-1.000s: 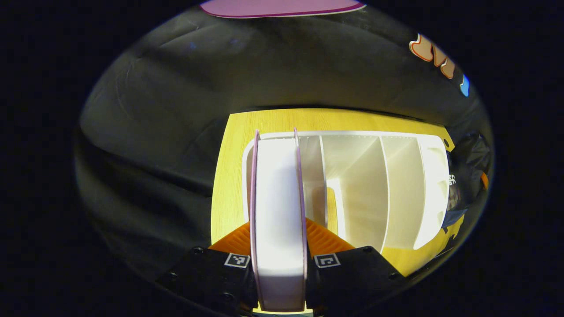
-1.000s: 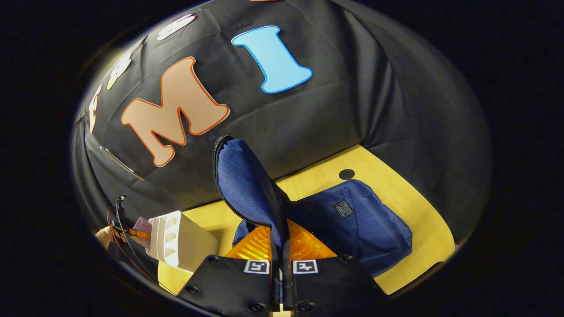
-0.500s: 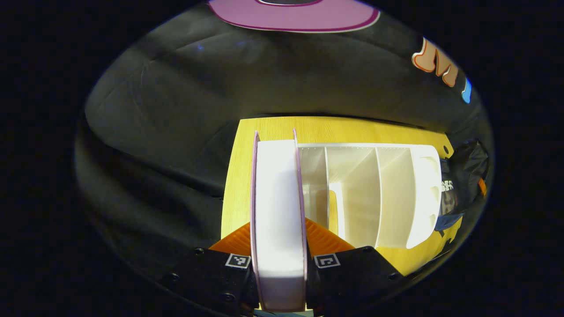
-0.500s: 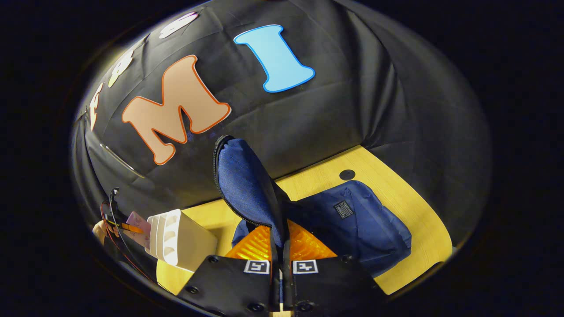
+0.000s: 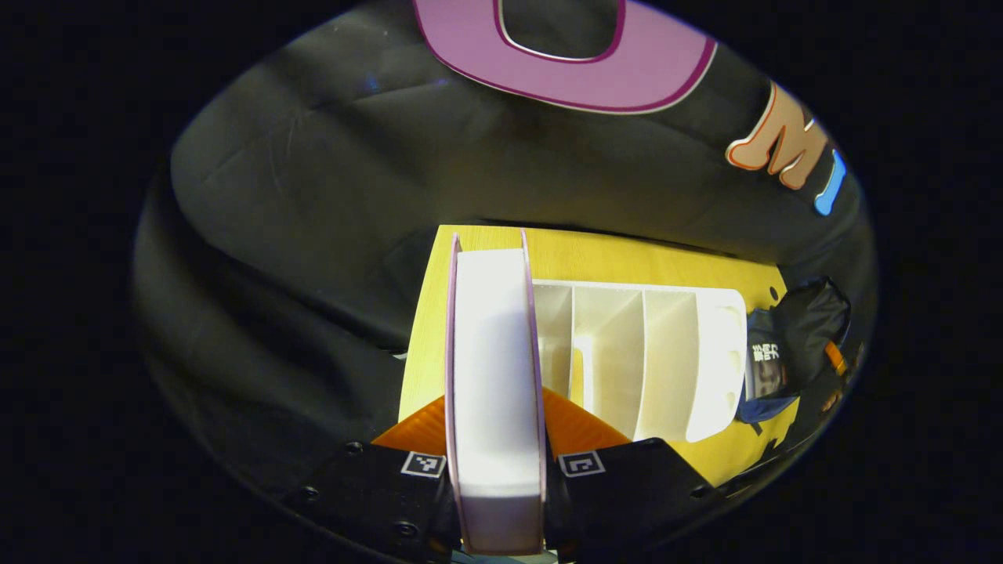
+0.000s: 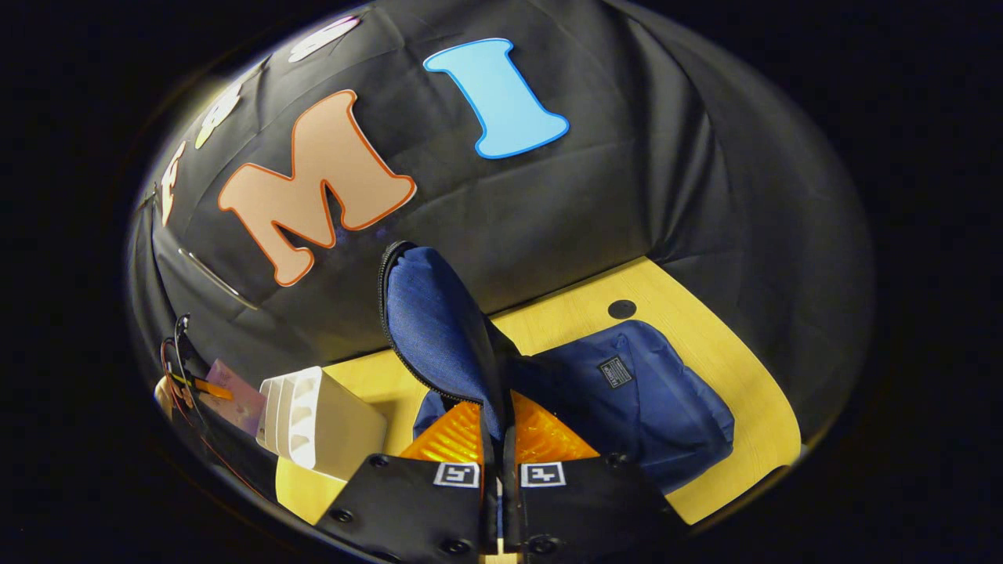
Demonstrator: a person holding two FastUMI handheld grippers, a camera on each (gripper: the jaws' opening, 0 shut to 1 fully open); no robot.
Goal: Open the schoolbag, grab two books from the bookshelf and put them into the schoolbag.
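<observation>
The book (image 5: 495, 376), pink-covered with white page edges, stands upright between the left gripper (image 5: 495, 439) fingers, which pinch its covers, beside the white bookshelf (image 5: 650, 360) on the yellow table (image 5: 595, 262). The right gripper (image 6: 501, 446) is pressed together on the blue schoolbag (image 6: 627, 399) flap (image 6: 435, 321), holding it raised.
</observation>
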